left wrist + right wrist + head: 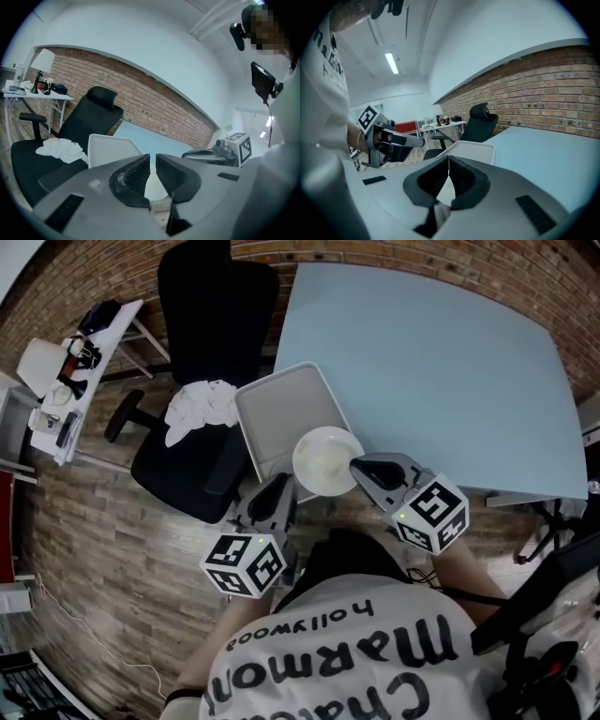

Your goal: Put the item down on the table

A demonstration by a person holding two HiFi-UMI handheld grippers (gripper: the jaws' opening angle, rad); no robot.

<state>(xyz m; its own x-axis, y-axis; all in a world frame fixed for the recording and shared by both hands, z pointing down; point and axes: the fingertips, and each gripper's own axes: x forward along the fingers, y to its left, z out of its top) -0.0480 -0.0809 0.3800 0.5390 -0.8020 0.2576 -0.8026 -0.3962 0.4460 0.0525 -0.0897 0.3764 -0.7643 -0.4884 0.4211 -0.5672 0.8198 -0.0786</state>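
Note:
A round white plate (323,460) hangs over the near edge of the light-blue table (431,362), beside a white tray (281,404). My right gripper (356,468) is shut on the plate's right rim. In the right gripper view the thin white rim (447,190) shows pinched between the pads of that gripper (449,173). My left gripper (281,488) sits just left of the plate and below the tray's near edge. Its jaws stand almost together, nothing between them. In the left gripper view the plate (154,187) shows beyond that gripper (153,171).
A black office chair (202,352) with a white cloth (202,407) on its seat stands left of the table. Farther left stands a small white side table (66,371) with a lamp and clutter. A brick wall runs behind the table. The floor is wood.

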